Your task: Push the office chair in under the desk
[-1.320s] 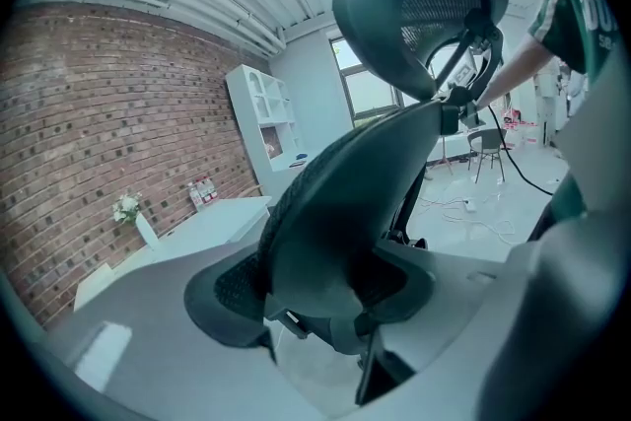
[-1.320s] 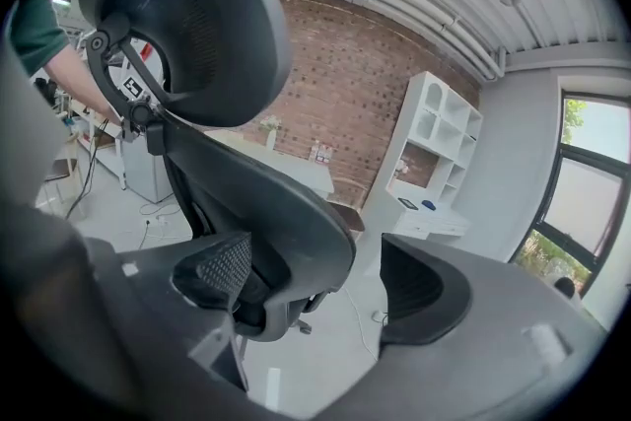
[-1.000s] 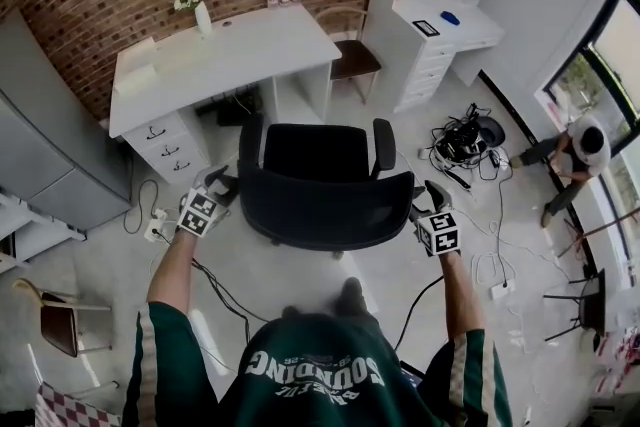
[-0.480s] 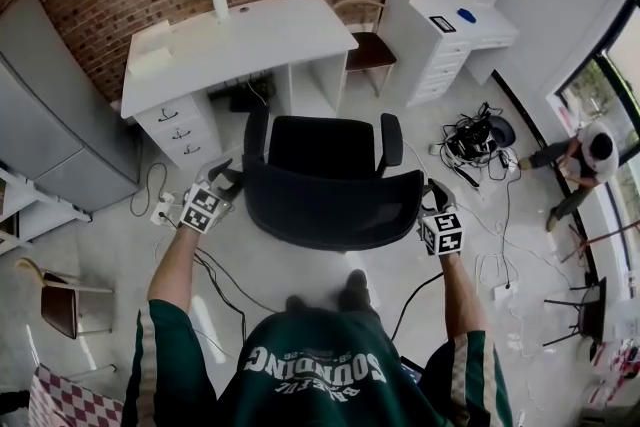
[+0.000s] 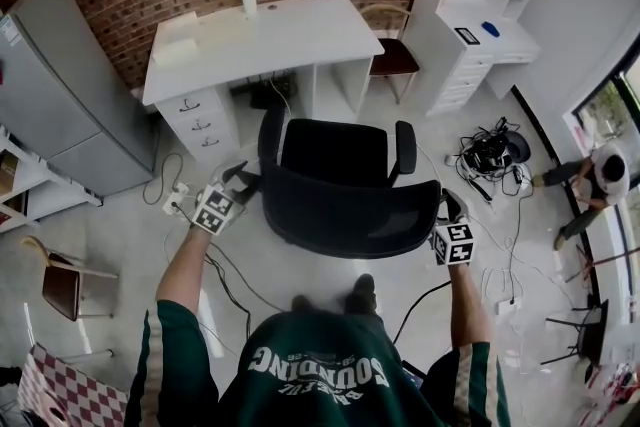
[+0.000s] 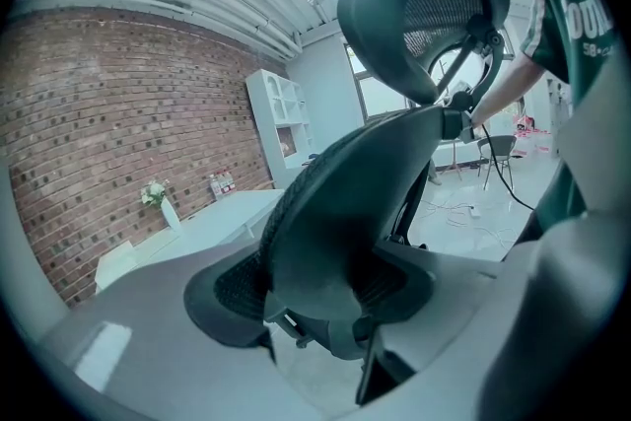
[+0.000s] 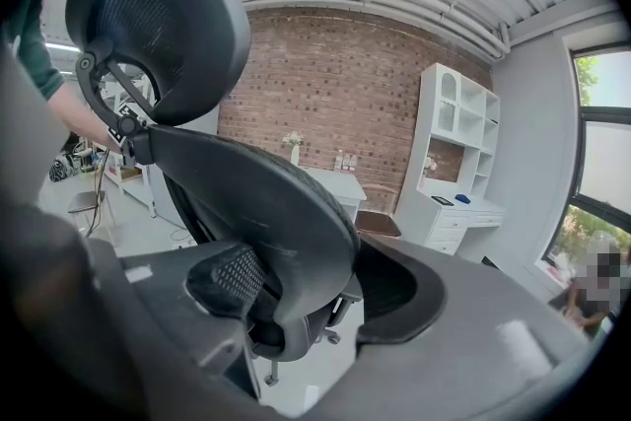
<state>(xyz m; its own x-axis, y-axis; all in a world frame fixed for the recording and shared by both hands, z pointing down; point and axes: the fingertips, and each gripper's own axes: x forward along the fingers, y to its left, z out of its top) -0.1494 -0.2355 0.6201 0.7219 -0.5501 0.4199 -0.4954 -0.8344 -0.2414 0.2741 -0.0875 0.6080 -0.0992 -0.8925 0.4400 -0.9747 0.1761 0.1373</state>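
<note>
Head view: chair (image 5: pixel 345 180) sits just short of desk (image 5: pixel 280 40), facing its gap. L gripper (image 5: pixel 240 183) & R gripper (image 5: pixel 447 208) each clamp a backrest edge, prob. to steer it straight in.

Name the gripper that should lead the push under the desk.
Right, probably. The left gripper and right gripper both clamp the black mesh office chair, but it stands right of the white desk's opening, so right steers it leftward.
</note>
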